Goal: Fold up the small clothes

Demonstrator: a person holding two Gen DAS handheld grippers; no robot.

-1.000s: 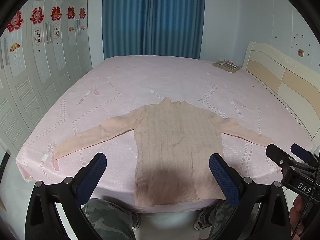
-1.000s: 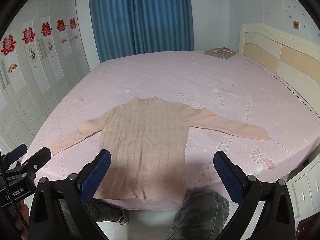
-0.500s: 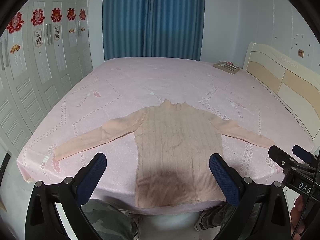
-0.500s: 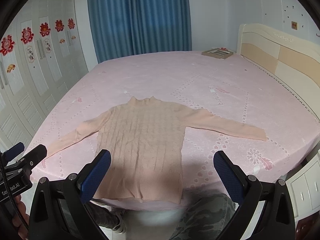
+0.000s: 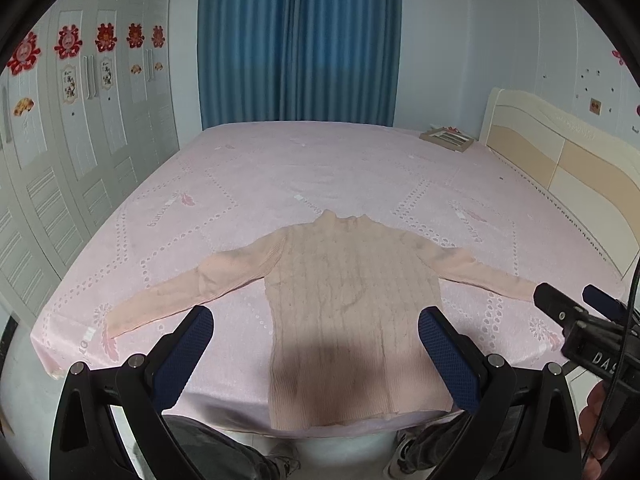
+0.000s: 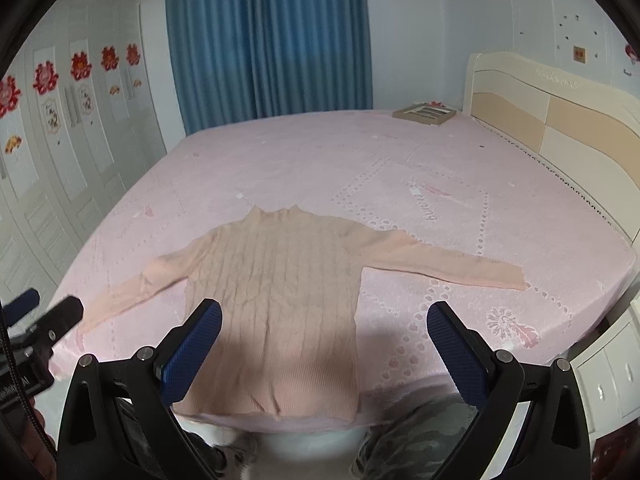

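**Sweater flat, both tongs hovering at the hem**

I am holding my left tongs (image 5: 316, 344) and right tongs (image 6: 324, 340) spread wide, gripping nothing. The pink sweater (image 5: 352, 300) is lying face-up on the bed (image 5: 280, 168), hem at the near edge, collar pointing away, sleeves running sideways. Each cuff is sitting nearer its own-side tongs, so I am judging sleeves first.

In the left wrist view the right gripper (image 5: 568, 308) hides the tip of the sweater's (image 5: 352, 304) right cuff. The flat framed object (image 5: 447, 139) far up the bed (image 5: 280, 168) is too small to identify. The right wrist view is motion-blurred along the sweater's hem (image 6: 272, 410), and the person's trousers (image 6: 416, 444) are cut off by its lower edge.
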